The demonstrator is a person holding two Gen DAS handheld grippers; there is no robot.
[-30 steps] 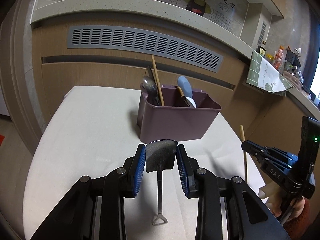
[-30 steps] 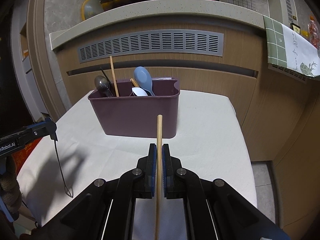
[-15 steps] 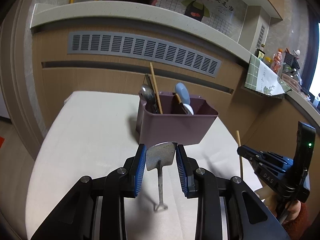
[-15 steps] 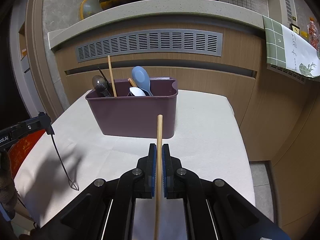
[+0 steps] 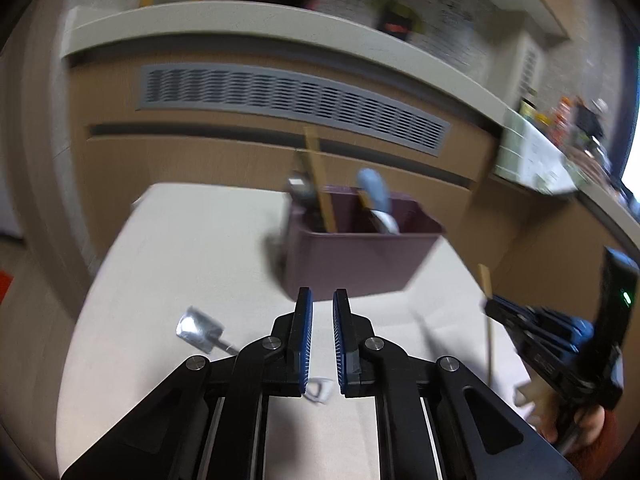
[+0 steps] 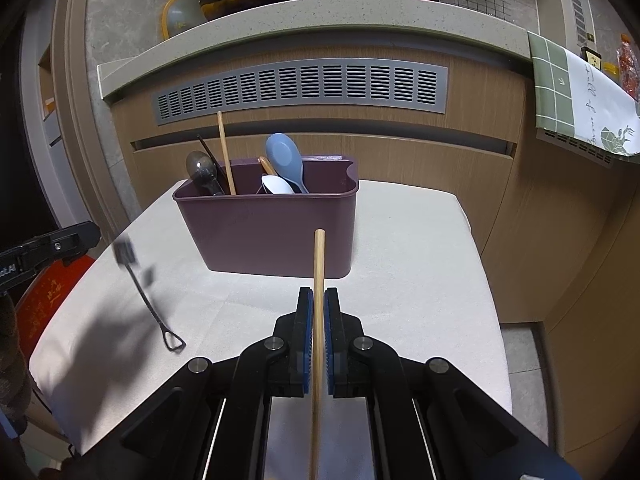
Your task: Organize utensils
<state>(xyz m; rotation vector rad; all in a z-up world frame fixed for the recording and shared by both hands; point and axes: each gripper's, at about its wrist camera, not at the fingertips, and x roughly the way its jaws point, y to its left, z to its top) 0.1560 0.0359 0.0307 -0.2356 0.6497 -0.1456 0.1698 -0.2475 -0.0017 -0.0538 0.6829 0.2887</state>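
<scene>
A maroon utensil caddy (image 6: 264,232) stands on the white table (image 6: 420,260). It holds a metal spoon, a wooden chopstick, and blue and white spoons. My right gripper (image 6: 319,290) is shut on a wooden chopstick (image 6: 319,256) that points up in front of the caddy. My left gripper (image 5: 322,292) has its jaws closing, with a narrow gap and nothing between the pads. A small metal spatula (image 5: 199,328) tips to the left of it, blurred, with its loop end on the table below the fingers. In the right wrist view the spatula (image 6: 146,296) leans near the left gripper (image 6: 90,232).
Behind the table runs a wooden counter front with a grey vent (image 6: 300,88). A green checked cloth (image 6: 576,96) hangs at the right. A person's hand (image 5: 592,432) carries the right gripper (image 5: 492,304). A red object (image 6: 52,292) lies on the floor at the left.
The spatula stood upright between the open left jaws; it has now dropped out to the left, and those jaws have narrowed. The right gripper and its chopstick have not moved.
</scene>
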